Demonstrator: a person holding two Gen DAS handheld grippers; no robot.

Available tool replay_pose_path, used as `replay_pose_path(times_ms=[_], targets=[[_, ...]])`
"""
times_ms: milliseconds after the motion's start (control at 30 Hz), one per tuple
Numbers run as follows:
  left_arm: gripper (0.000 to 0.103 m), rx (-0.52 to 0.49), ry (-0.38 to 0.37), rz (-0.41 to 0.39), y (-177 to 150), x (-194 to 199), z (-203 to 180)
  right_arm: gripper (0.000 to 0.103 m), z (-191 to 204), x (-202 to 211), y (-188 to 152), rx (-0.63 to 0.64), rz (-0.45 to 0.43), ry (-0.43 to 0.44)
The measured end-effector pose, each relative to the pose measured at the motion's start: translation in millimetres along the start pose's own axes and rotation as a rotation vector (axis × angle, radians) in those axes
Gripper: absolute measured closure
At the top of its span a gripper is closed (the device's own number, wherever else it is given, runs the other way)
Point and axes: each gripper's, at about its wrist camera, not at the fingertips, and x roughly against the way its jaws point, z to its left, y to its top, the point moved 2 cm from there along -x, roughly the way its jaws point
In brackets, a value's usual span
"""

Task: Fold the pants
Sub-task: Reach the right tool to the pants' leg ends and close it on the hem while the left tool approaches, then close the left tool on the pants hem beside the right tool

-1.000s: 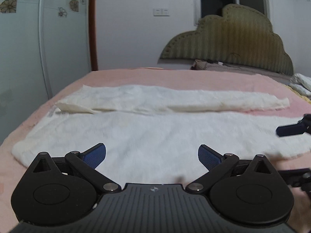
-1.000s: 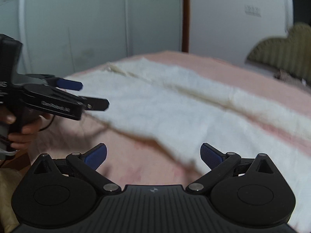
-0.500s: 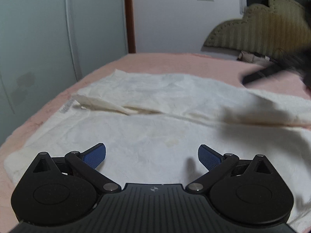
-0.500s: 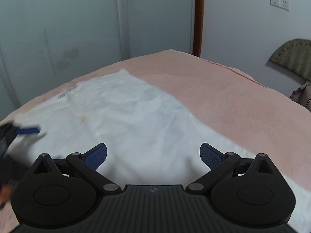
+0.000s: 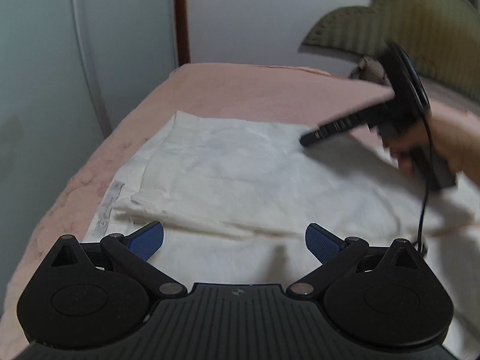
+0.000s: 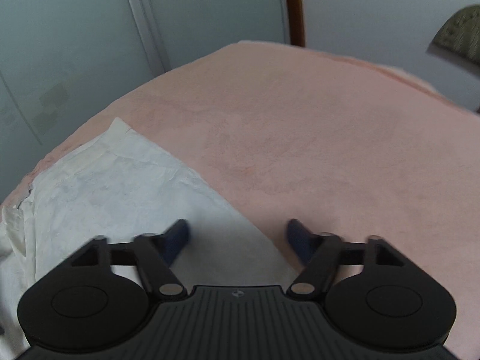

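White pants lie flat on a pink bed, one leg laid over the other, with a label at the waist end on the left. My left gripper is open, low over the near layer by the fold edge. My right gripper is open and straddles the far edge of the pants, one finger over cloth, the other over bare bedspread. In the left wrist view it shows blurred over the pants' far side at the right, held by a hand.
A pale wardrobe with sliding doors stands left of the bed. A brown door frame and white wall are behind. A padded olive headboard is at the right. The bed's left edge is near the waist end.
Both grippers have swung left toward the waist end of the pants. The right gripper crossed to the far edge of the pants, and its jaws have narrowed somewhat but stay open.
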Motion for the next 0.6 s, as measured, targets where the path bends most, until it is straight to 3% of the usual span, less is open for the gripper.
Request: replay_pose_path(times_ms=[100, 233, 333, 433, 600], targets=[[0.001, 0.136, -0.041, 0.031, 31, -18, 21, 0.069, 9, 3, -2, 0.066, -0.029, 0.039], [0.002, 0.336, -0.146, 0.111, 67, -56, 37, 0.087, 53, 24, -20, 0.375, -0.123, -0.087], [0.002, 0.434, -0.217, 0.184, 88, -88, 40, 0.088, 90, 33, -46, 0.661, -0.182, -0.219], [0.003, 0.513, -0.258, 0.26, 102, -119, 39, 0.088, 110, 39, -71, 0.845, -0.222, -0.275], [0.003, 0.654, -0.26, 0.322, 119, -157, 51, 0.088, 121, 45, -101, 0.986, -0.28, -0.312]])
